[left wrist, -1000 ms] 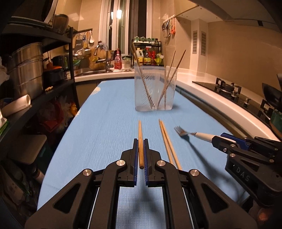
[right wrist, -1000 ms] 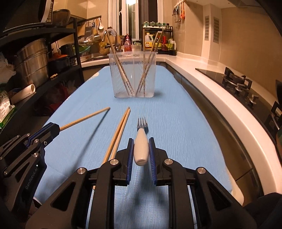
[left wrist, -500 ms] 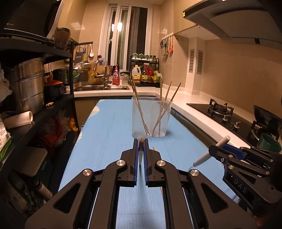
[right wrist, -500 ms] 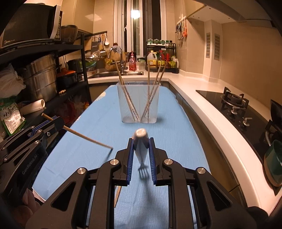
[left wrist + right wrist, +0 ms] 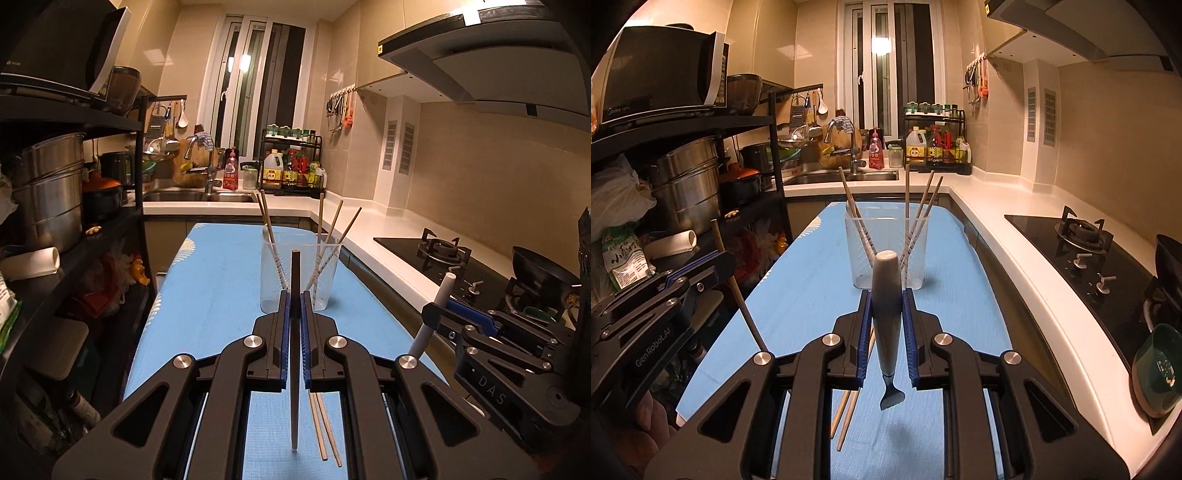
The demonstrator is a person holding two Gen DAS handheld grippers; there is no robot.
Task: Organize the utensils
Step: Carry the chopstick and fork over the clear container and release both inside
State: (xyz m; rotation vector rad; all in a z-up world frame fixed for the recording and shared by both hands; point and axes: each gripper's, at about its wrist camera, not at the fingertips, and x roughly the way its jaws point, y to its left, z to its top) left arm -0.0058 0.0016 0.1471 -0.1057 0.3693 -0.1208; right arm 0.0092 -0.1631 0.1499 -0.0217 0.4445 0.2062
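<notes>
Kitchen, warm light, blue worktop (image 5: 221, 295) ahead of me. My left gripper (image 5: 294, 306) clenched on single chopstick (image 5: 294, 406), hanging near upright above worktop. My right gripper (image 5: 886, 314) grasping fork (image 5: 888, 332) by white handle (tines pointing down). Clear cup (image 5: 886, 254) with several chopsticks toward far end. Loose chopstick pair (image 5: 846, 413) flat on near end.

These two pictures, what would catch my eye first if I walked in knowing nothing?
Probably the two black tools up front: the left gripper pinches a single chopstick upright, and the right gripper clamps a white-handled fork, tines down. Beyond them on the blue cloth stands a clear cup with chopsticks fanning out, while two loose chopsticks lie below.
</notes>
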